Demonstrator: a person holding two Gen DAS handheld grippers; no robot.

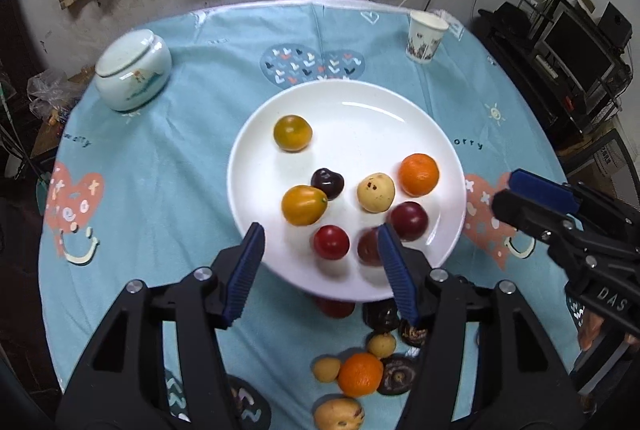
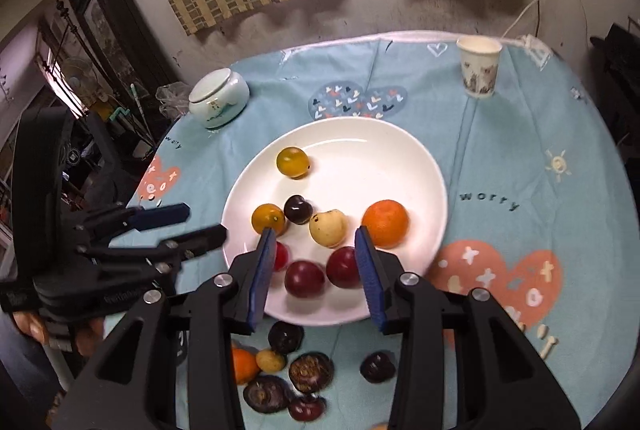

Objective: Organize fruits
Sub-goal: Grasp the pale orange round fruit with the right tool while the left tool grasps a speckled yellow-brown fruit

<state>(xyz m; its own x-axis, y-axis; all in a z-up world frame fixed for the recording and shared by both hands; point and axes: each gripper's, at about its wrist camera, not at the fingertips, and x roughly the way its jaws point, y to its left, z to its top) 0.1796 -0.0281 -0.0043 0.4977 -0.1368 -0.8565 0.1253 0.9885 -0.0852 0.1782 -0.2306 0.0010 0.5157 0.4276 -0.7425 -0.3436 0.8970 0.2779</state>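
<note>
Blue tablecloth [image 1: 180, 157], fruit-laden plate [image 1: 360, 117], jar [image 1: 134, 69], cup [image 1: 426, 35]; both tools released.

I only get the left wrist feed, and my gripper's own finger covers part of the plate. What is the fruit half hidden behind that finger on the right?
Observer: It is a whole dark red fruit, lying on the plate close to its near rim.
Operator: Is the right gripper carrying anything?
Observer: No. The right gripper is open, with nothing held between its fingers, and it hangs over the plate's near edge.
</note>
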